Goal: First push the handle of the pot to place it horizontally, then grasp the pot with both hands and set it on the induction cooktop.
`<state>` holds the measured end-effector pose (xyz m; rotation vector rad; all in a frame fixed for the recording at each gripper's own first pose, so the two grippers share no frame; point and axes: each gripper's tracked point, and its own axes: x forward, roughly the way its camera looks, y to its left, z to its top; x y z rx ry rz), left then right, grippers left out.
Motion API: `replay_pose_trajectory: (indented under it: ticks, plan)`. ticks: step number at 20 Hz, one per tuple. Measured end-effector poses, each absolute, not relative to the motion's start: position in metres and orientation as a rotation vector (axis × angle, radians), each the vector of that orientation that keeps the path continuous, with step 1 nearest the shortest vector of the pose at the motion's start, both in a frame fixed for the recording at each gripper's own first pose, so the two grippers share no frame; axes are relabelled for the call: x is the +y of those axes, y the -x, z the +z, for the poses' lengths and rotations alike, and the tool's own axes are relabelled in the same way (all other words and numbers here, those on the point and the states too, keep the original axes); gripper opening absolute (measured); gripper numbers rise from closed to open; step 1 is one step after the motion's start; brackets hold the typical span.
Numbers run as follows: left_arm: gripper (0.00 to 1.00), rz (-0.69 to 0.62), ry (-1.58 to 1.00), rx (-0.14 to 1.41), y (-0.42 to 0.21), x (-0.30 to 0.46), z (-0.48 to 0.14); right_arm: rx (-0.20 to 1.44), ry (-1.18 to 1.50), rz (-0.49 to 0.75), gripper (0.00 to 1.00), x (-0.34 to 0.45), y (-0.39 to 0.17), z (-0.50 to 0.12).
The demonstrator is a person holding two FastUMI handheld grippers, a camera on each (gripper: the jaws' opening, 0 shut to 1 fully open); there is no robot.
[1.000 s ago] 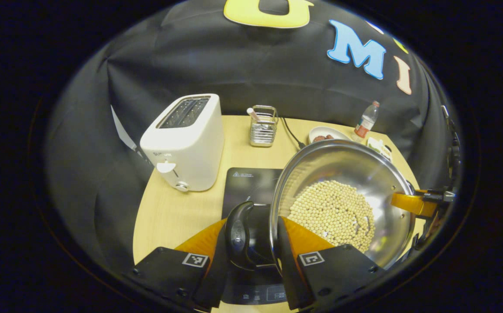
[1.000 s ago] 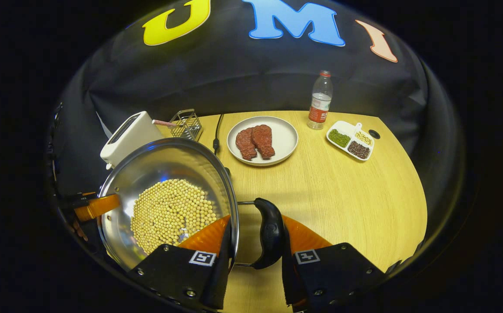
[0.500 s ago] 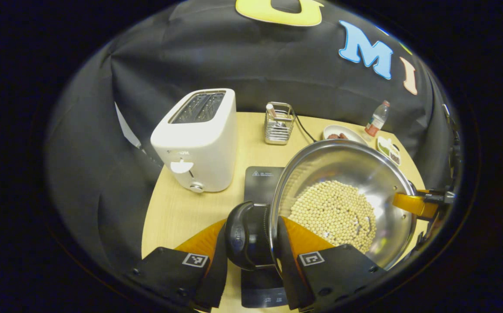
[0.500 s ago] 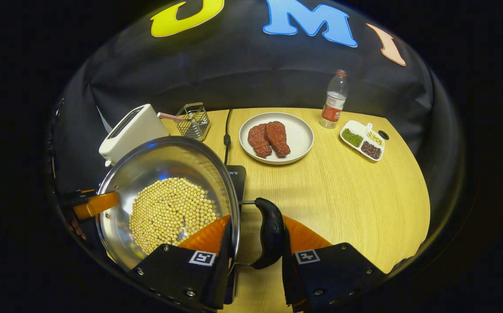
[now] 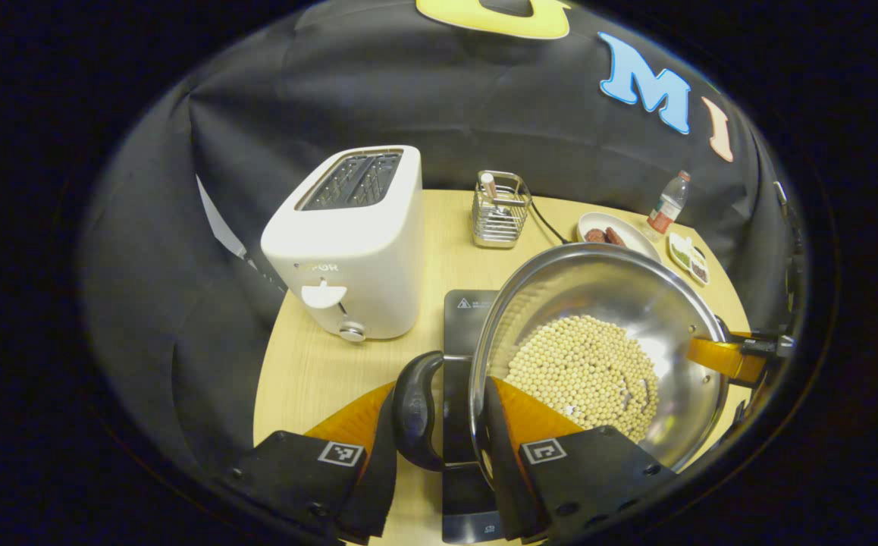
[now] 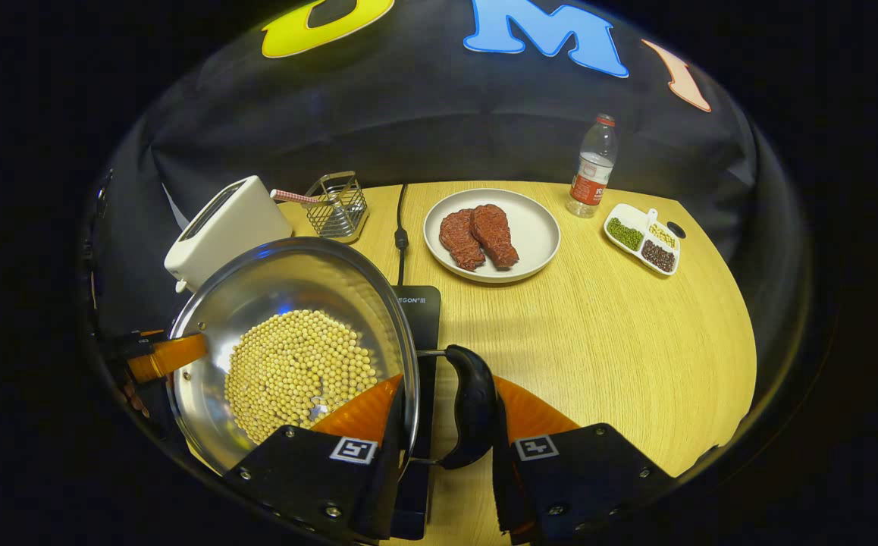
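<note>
Cooktop (image 5: 460, 318) slid nearer; pot (image 5: 598, 341) handles horizontal.

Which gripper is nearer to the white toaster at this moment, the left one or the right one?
Left. The left gripper holds the pot by the handle on the toaster's side. The right gripper holds the opposite handle, with the whole pot between it and the toaster.

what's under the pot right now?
Under the pot, the black induction cooktop shows past its rim on the table, in both views. The pot, full of pale beans, covers the rest of the cooktop; whether its base touches cannot be told.
</note>
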<state>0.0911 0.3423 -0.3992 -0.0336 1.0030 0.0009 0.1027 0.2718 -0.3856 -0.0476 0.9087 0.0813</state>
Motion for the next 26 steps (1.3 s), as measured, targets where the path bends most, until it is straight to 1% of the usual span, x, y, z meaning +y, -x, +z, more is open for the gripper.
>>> replay_pose_trajectory:
  ticks: [1, 2, 8, 9, 10, 11, 12, 13, 14, 15, 16, 19, 21, 23, 24, 25, 26]
  plan:
    - [0.61, 0.002, 0.036, 1.006, -0.091, 0.344, -0.401, 0.909, 0.048, 0.081, 0.51, 0.272, -0.104, -0.387]
    - [0.58, 0.001, 0.038, 1.006, -0.09, 0.343, -0.403, 0.91, 0.048, 0.081, 0.51, 0.272, -0.104, -0.389]
    - [0.58, -0.01, 0.037, 1.005, -0.093, 0.34, -0.411, 0.911, 0.037, 0.06, 0.51, 0.269, -0.103, -0.397]
    - [0.62, -0.01, 0.03, 1.001, -0.092, 0.341, -0.409, 0.921, 0.026, 0.052, 0.51, 0.269, -0.1, -0.4]
    - [0.58, -0.011, 0.03, 1.002, -0.092, 0.341, -0.41, 0.921, 0.016, 0.047, 0.52, 0.269, -0.099, -0.399]
    - [0.58, -0.013, 0.034, 1.001, -0.092, 0.342, -0.41, 0.914, 0.013, 0.045, 0.52, 0.269, -0.1, -0.398]
    - [0.61, -0.014, 0.04, 1.001, -0.093, 0.341, -0.411, 0.914, 0.013, 0.044, 0.51, 0.269, -0.099, -0.399]
    - [0.62, -0.017, 0.04, 1.001, -0.093, 0.342, -0.411, 0.912, 0.006, 0.041, 0.51, 0.269, -0.1, -0.399]
    - [0.58, -0.02, 0.04, 0.996, -0.093, 0.342, -0.409, 0.913, 0.002, 0.039, 0.52, 0.27, -0.099, -0.399]
    - [0.61, -0.024, 0.038, 0.994, -0.095, 0.342, -0.41, 0.908, 0.002, 0.037, 0.52, 0.27, -0.099, -0.399]
    - [0.59, -0.028, 0.036, 0.988, -0.095, 0.343, -0.41, 0.905, 0.0, 0.036, 0.52, 0.269, -0.098, -0.399]
    - [0.59, -0.034, 0.035, 0.972, -0.096, 0.344, -0.409, 0.897, -0.011, 0.037, 0.51, 0.27, -0.098, -0.399]
    - [0.6, -0.025, 0.03, 0.956, -0.097, 0.346, -0.409, 0.889, -0.017, 0.046, 0.52, 0.27, -0.1, -0.398]
    - [0.68, -0.008, 0.022, 0.945, -0.094, 0.347, -0.407, 0.88, -0.019, 0.052, 0.52, 0.27, -0.102, -0.4]
    - [0.67, 0.005, 0.017, 0.927, -0.096, 0.349, -0.405, 0.877, -0.008, 0.058, 0.57, 0.27, -0.101, -0.4]
    - [0.68, 0.015, 0.015, 0.904, -0.099, 0.35, -0.398, 0.867, 0.014, 0.059, 0.58, 0.267, -0.103, -0.397]
    - [0.72, 0.024, 0.017, 0.874, -0.102, 0.35, -0.39, 0.856, 0.025, 0.066, 0.65, 0.265, -0.103, -0.395]
